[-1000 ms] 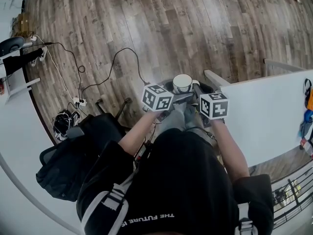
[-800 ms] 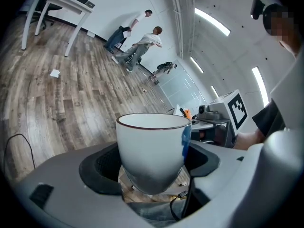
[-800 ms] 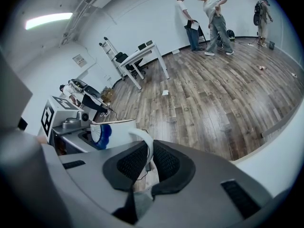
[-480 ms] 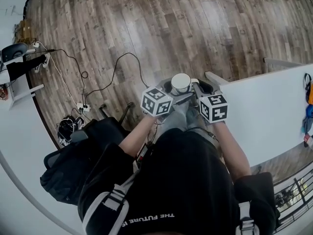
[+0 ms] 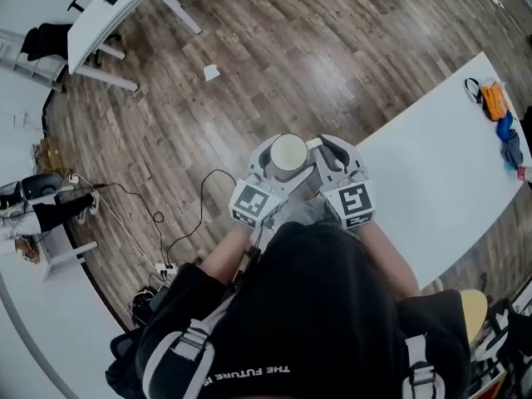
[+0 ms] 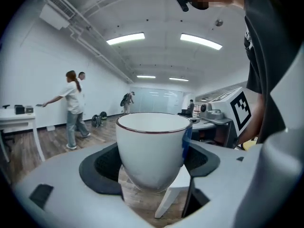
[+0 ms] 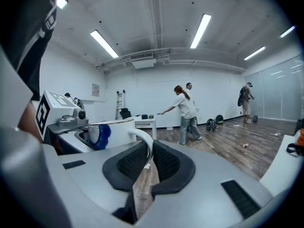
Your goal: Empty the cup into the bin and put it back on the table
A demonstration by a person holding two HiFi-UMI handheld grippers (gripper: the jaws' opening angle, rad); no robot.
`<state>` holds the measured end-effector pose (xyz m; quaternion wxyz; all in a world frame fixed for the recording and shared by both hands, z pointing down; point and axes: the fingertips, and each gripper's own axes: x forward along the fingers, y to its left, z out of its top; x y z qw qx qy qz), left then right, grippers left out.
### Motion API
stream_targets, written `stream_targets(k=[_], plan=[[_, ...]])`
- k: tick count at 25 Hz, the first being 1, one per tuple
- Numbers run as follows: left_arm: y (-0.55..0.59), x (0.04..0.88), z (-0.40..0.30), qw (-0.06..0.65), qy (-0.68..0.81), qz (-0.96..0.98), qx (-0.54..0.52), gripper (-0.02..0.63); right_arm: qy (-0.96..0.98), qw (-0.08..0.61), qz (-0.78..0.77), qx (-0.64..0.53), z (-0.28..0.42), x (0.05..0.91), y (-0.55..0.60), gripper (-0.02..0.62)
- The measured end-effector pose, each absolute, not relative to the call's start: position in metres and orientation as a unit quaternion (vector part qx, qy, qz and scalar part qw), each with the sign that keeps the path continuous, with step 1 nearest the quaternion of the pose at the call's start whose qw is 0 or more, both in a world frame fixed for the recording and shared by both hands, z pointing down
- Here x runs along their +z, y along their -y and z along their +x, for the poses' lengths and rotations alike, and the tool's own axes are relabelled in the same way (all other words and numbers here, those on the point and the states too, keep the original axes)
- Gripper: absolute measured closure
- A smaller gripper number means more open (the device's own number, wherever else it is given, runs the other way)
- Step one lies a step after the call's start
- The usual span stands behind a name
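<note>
Carrying the cup (image 5: 288, 156) back to the worktop (image 5: 440, 181) looks to be the step in hand. In the head view the cup hangs upright between the two grippers, in front of the person. Its inside shows plain white, so I judge the emptying done. No bin shows in any view. The left gripper (image 5: 274, 163) stands wide around the cup's body, and the right gripper (image 5: 320, 150) sits at the cup's far side. The worktop lies just to the right of the right gripper. Its near end is bare white, with a few small coloured things (image 5: 497, 115) at its far end. The next move calls for a level swing to the right, a gentle lowering until the base rests, then both grippers opening. Under the grippers runs a wood floor (image 5: 349, 48), with a black cable (image 5: 195, 202) to the lower left, a paper scrap (image 5: 211, 72) beyond and a second desk (image 5: 108, 11) far off.

In the left gripper view the cup fills the gap. The dark pads (image 6: 102, 167) lie against its sides and the rim is level.

In the right gripper view the jaws are narrow, pinching the white handle (image 7: 142, 144). The body shows to the left. Beyond are a long white room, strip lights (image 7: 199, 30) and people (image 7: 185, 113) walking.
</note>
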<state>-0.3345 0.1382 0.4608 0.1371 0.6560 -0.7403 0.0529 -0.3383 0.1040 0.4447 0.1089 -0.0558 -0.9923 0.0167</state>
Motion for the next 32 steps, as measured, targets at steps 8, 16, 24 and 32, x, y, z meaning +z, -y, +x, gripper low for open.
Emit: stream_targets(k=[8,16,24,32], plan=[[-0.003,0.429,-0.216,0.088,0.551,0.826,0.083,0.210,0.976,0.094,0.194,0.016,-0.203,0.410,0.028,0.548],[0.089,0.431,-0.012,0.050,0.352,0.929,0.103,0.210,0.902,0.094,0.419,0.029,0.013,0.414,0.110,0.548],[0.105,0.464,0.075,0.031,0.287,0.944,0.158,0.210,0.869,0.117,0.476,0.061,0.103,0.448,0.122,0.548],[0.136,0.572,0.106,0.062,0.253,0.936,0.237,0.210,0.843,0.173,0.490,0.135,0.137,0.553,0.155,0.548]])
